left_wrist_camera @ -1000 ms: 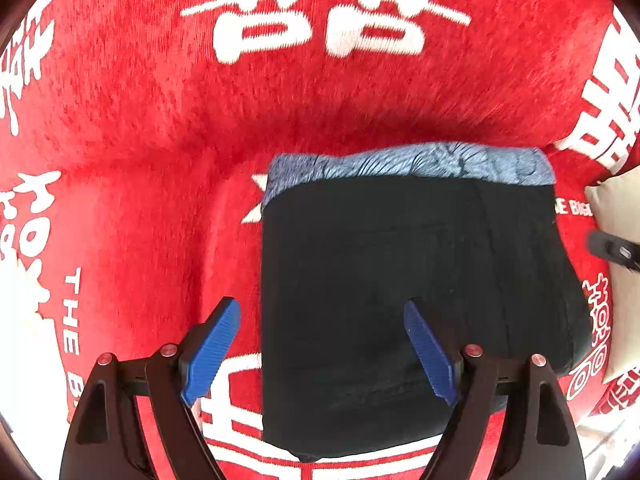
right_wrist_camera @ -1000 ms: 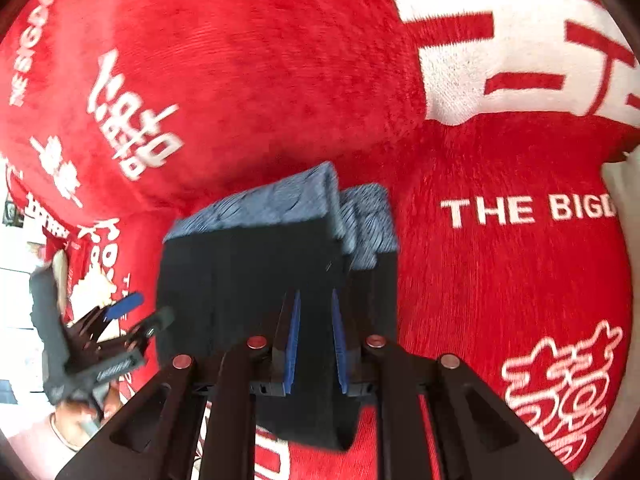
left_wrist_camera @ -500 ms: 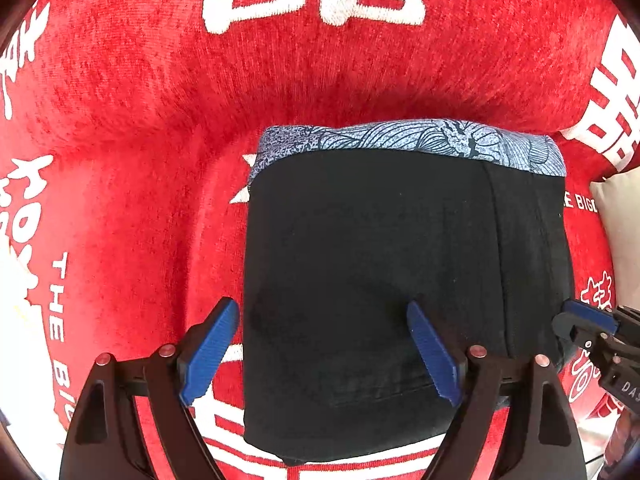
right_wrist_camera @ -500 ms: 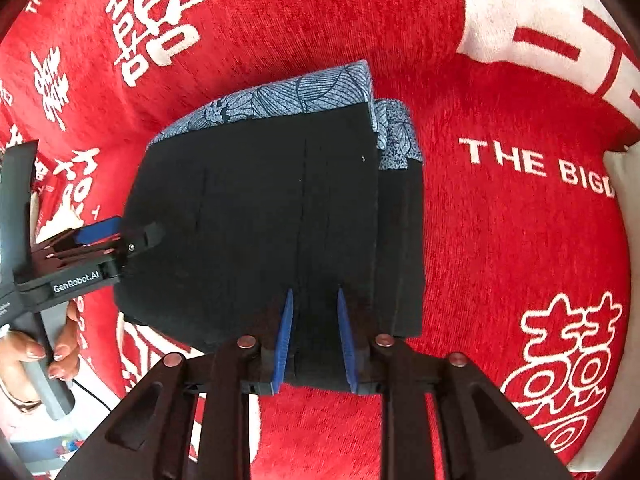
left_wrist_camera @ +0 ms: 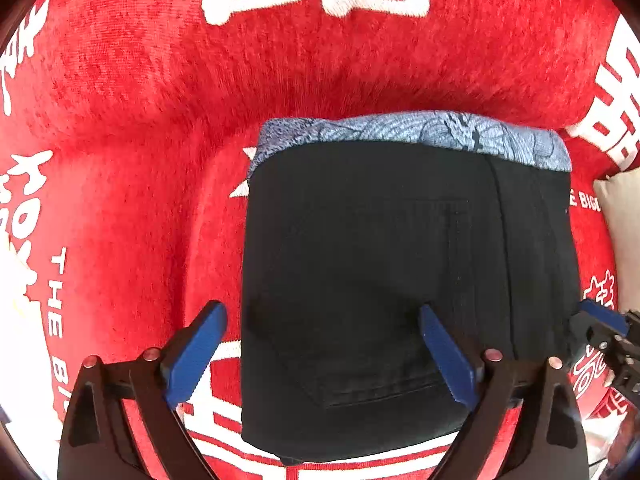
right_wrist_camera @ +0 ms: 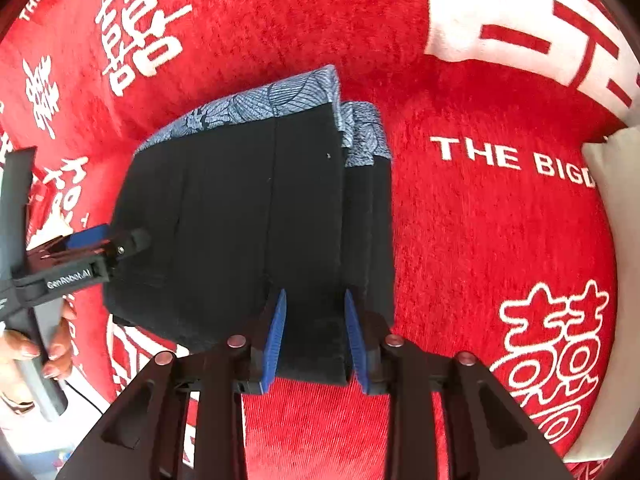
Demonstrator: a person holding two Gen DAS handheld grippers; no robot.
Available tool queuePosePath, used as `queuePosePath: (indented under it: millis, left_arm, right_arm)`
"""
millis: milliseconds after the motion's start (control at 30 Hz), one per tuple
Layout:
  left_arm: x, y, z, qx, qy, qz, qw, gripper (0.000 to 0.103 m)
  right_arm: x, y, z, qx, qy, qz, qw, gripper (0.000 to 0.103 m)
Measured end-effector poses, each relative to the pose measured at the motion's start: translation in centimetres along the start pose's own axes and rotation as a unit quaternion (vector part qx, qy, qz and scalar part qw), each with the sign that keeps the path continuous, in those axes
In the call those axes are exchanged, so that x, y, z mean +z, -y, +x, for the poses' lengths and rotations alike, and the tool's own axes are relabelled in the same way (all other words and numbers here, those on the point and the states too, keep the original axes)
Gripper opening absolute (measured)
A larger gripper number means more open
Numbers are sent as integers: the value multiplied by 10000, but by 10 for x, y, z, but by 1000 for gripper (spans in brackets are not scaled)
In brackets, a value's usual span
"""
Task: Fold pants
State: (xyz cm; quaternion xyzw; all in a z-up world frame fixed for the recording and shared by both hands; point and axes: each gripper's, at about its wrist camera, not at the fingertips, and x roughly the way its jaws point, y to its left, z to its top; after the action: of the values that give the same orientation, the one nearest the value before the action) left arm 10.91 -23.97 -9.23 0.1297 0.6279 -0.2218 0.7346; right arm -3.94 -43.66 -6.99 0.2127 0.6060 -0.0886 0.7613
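Obstacle: folded black pants (left_wrist_camera: 384, 280) fill the centre
Free room: bare red blanket (left_wrist_camera: 280, 80) from 9 to 12 o'clock
Edge: white cushion (left_wrist_camera: 624, 216) at 3 o'clock

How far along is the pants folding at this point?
Done: the black pants with a blue patterned waistband lie as a compact folded stack on the red printed cloth. In hand: nothing; the left gripper stands wide open, and the right gripper has just been opening around the stack's edge. Left: withdrawing.
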Motion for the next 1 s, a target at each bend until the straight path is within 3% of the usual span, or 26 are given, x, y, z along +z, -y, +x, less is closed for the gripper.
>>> queuePosePath:
  millis: [367, 500, 1000]
  left_arm:
    - [-5, 1, 2, -112, 107, -96, 9998, 97]
    - [-4, -1, 3, -108, 33, -157, 9998, 102]
    - [-3, 4, 4, -75, -29, 34, 10000, 102]
  right_arm:
    - [-7, 0, -8, -274, -17, -27, 9996, 64]
    - [-6, -2, -4, -347, -29, 21, 9994, 67]
    - [-1, 3, 4, -570, -24, 30, 9984, 80]
